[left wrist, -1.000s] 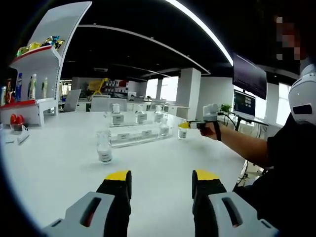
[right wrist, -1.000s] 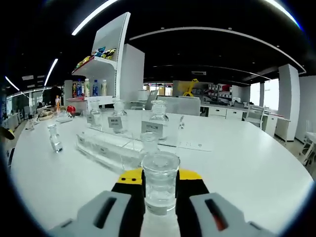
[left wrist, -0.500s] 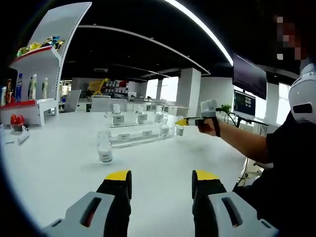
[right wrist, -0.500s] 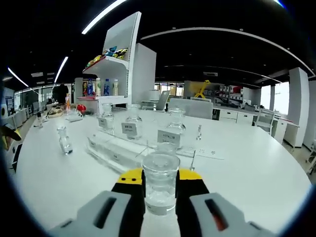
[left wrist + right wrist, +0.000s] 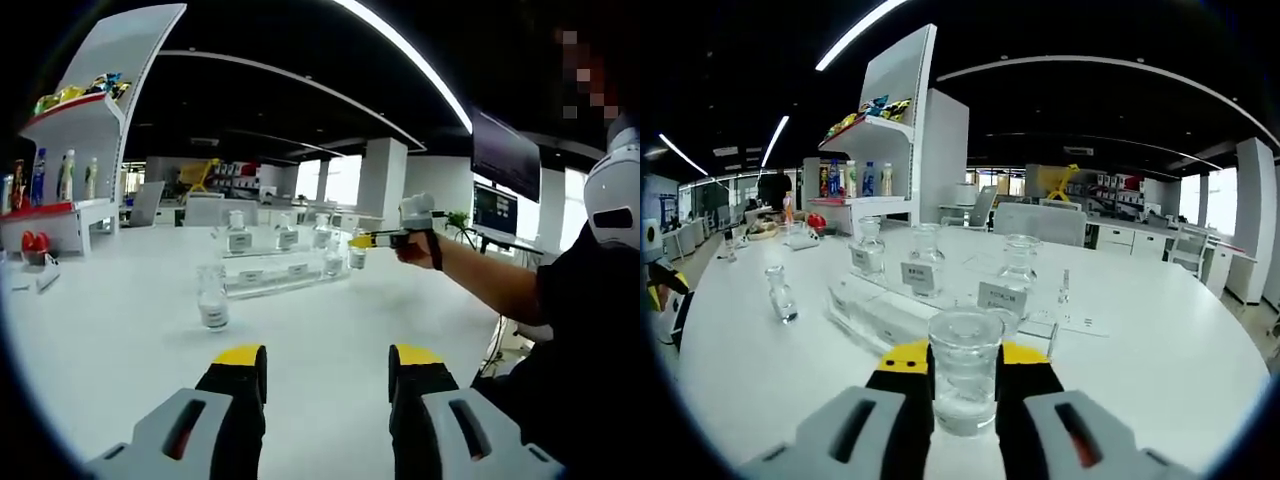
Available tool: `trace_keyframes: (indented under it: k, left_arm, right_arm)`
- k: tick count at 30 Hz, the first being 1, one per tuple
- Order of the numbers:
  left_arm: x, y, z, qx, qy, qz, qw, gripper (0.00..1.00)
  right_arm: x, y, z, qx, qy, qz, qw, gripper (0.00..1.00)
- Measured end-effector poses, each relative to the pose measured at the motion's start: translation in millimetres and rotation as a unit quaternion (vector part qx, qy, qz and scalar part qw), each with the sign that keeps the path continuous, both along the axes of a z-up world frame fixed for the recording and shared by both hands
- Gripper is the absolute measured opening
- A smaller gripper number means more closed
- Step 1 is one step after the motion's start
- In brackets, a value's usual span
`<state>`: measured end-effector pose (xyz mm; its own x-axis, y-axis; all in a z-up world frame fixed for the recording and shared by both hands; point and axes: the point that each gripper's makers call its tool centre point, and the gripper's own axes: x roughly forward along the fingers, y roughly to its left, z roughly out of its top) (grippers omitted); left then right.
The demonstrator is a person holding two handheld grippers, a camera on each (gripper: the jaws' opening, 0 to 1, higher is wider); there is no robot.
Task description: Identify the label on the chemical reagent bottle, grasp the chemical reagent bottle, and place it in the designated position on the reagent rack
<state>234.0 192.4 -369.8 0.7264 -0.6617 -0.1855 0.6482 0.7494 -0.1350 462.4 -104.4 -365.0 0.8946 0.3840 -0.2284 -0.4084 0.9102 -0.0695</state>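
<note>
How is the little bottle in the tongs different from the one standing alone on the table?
The bottle in the right tongs is squeezed between both yellow-tipped jaws and held up off the table; the lone bottle stands on the table by itself, apart from the clear rack. The held bottle is near the rack; the lone one waits ahead of the open left tongs. Both are small, clear glass and upright.

A large white table [image 5: 120, 330] fills the foreground of a dark-ceilinged open office lit by curved ceiling light strips [image 5: 400, 50], with a white shelf unit [image 5: 895, 140] (drink bottles and snacks on it), bright windows [image 5: 345, 180], and a wall monitor [image 5: 505, 155].
</note>
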Motion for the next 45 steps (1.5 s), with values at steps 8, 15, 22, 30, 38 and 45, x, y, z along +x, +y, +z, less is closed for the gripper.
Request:
trace_keyframes:
  k: [8, 15, 22, 30, 38, 45]
  left_arm:
    - [-0.6, 1.6, -0.4, 0.001, 0.001, 0.003, 1.0, 0.49]
    - [-1.1, 5.4, -1.4, 0.001, 0.002, 0.006, 1.0, 0.49]
    - [-1.4, 6.5, -2.5, 0.0, 0.004, 0.007, 1.0, 0.49]
    - [-1.6, 7.0, -4.1, 0.0, 0.006, 0.008, 1.0, 0.49]
    - [-2.4, 9.3, -5.3, 0.001, 0.008, 0.01, 0.9999, 0.49]
    - [-2.1, 11.8, -5.4, 0.002, 0.009, 0.013, 0.9999, 0.49]
  right_arm:
    - [4.1, 17.3, 8.3, -0.002, -0.004, 0.017, 0.9998, 0.22]
    - [7.0, 28.6, 12.6, 0.005, -0.003, 0.028, 0.9996, 0.22]
    - [8.8, 37.5, 15.9, 0.006, -0.004, 0.037, 0.9993, 0.22]
    - [23.2, 41.5, 19.5, 0.008, -0.004, 0.043, 0.999, 0.22]
    - [35.5, 50.3, 21.9, 0.009, -0.005, 0.051, 0.9986, 0.22]
    - [47.5, 61.3, 23.6, 0.01, -0.005, 0.06, 0.9981, 0.22]
